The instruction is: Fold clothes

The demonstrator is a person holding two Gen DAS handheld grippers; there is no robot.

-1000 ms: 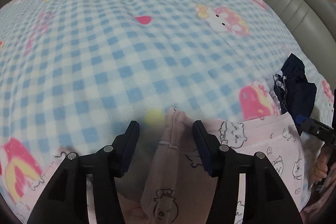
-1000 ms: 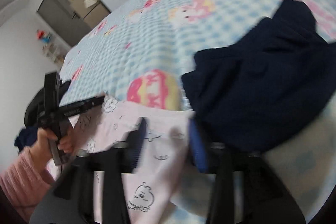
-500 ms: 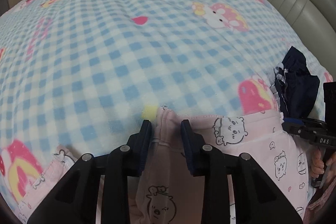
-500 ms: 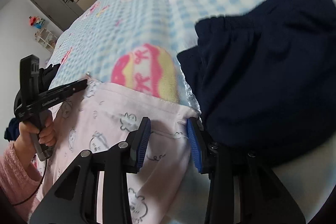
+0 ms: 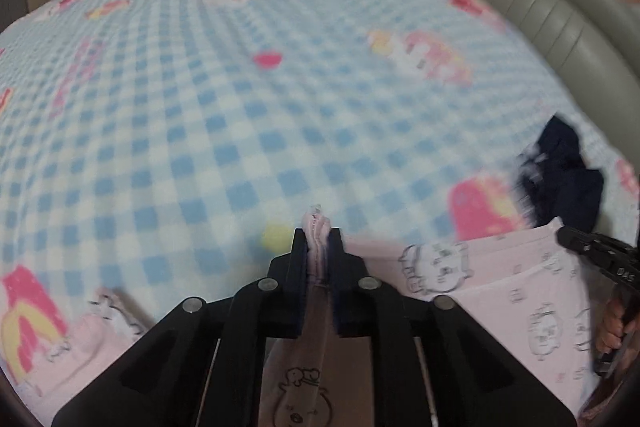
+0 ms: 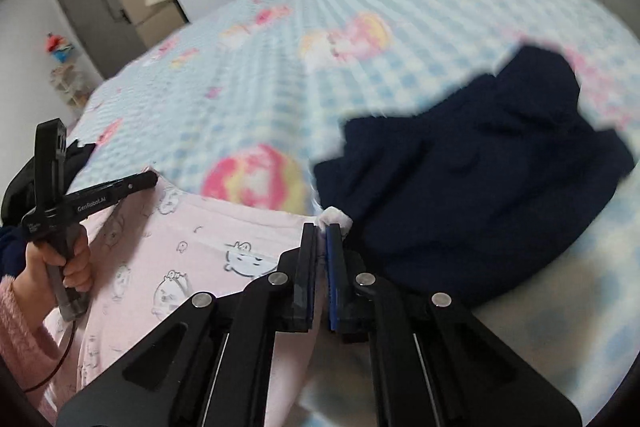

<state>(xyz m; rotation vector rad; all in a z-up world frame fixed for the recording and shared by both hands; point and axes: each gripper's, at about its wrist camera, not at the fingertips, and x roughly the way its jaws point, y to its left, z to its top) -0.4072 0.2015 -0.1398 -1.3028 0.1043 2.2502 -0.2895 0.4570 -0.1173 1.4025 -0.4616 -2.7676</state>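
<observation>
A pale pink garment printed with little cartoon animals lies across the near edge of the bed. My left gripper is shut on a bunched corner of it, which pokes out past the fingertips. In the right wrist view the same pink garment spreads to the left, and my right gripper is shut on its other corner, a small tuft showing above the pads. The left gripper appears there too, held in a hand with a pink sleeve. The right gripper shows at the edge of the left wrist view.
A blue-and-white checked blanket with pink cartoon prints covers the bed. A crumpled navy garment lies just right of the pink one, also seen as a navy garment in the left wrist view. A grey padded headboard runs along the right.
Both grippers went from open around the pink garment's corners to shut on them. The views have lifted slightly and are blurred with motion.
</observation>
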